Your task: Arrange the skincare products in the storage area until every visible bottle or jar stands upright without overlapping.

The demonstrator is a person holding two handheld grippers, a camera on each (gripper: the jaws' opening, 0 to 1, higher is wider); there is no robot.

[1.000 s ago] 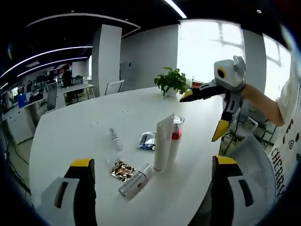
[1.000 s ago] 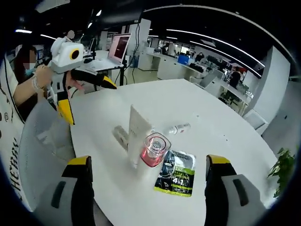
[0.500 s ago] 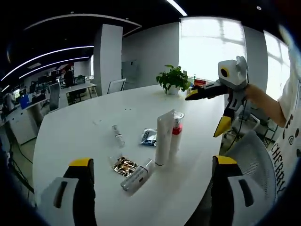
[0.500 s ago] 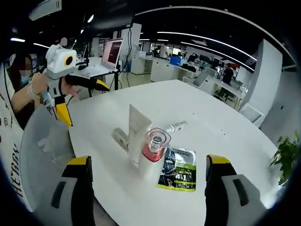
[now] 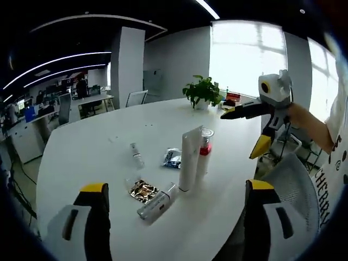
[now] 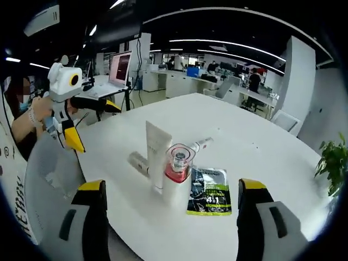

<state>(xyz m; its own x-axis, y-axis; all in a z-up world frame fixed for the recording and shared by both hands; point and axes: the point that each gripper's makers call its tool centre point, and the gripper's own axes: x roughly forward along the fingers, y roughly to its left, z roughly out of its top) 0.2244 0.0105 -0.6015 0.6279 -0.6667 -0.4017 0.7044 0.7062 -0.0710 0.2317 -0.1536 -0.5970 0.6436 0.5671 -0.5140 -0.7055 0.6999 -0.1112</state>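
Bench (image 5: 98,157) first, from the left gripper view: a white round top with the products grouped near its middle. A white tube (image 5: 188,160) stands upright, touching a pump bottle (image 5: 203,153) with a red band, also upright. A grey bottle (image 5: 155,202) lies on its side nearest my left tool (image 5: 174,217), just beside a gold sachet (image 5: 143,192). A small clear bottle (image 5: 135,155) lies flat farther out, and a dark sachet (image 5: 172,158) rests by the tube. My left tool's jaws are spread wide and hold nothing. The right tool (image 5: 255,128) hangs off the bench's far edge, jaws apart, empty.

From the right gripper view, the pump bottle (image 6: 178,173) stands closest to my right tool (image 6: 174,217), tube (image 6: 156,153) touching it behind, green-printed sachet (image 6: 209,198) flat beside it. This tool is wide open too. The left tool (image 6: 87,122) hovers beyond the edge.

Two bottles are not yet upright, I judge. The risk: reaching for the grey bottle could brush the standing pair and topple both, since they lean close together.
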